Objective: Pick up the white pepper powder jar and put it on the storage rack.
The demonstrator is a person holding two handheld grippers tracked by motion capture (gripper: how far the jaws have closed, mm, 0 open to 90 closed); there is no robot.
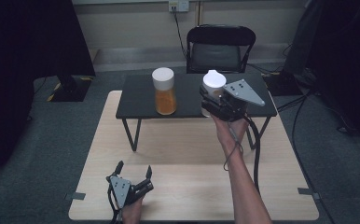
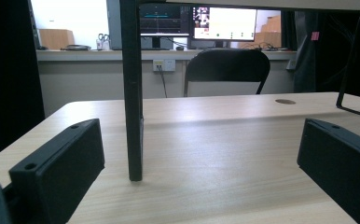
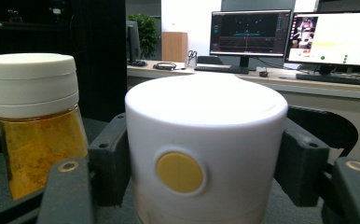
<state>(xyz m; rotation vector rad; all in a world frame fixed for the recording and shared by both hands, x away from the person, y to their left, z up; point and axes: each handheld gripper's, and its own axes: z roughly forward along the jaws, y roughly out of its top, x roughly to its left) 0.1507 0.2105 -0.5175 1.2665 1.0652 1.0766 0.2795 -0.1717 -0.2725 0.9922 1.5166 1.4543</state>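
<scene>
Your right gripper (image 1: 214, 100) clamps the smooth white cylindrical container (image 3: 201, 149) at the black shelf (image 1: 141, 98), forearm reaching forward. Just beside stands a round amber-filled jar (image 1: 164, 91) with ribbed white cap. Your left gripper (image 1: 132, 179) rests spread wide on the pale woodgrain table (image 1: 192, 186).

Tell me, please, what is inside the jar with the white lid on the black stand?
The jar holds orange-yellow powder, seen through its clear wall in the right gripper view. The white lid hides its top level.
</scene>
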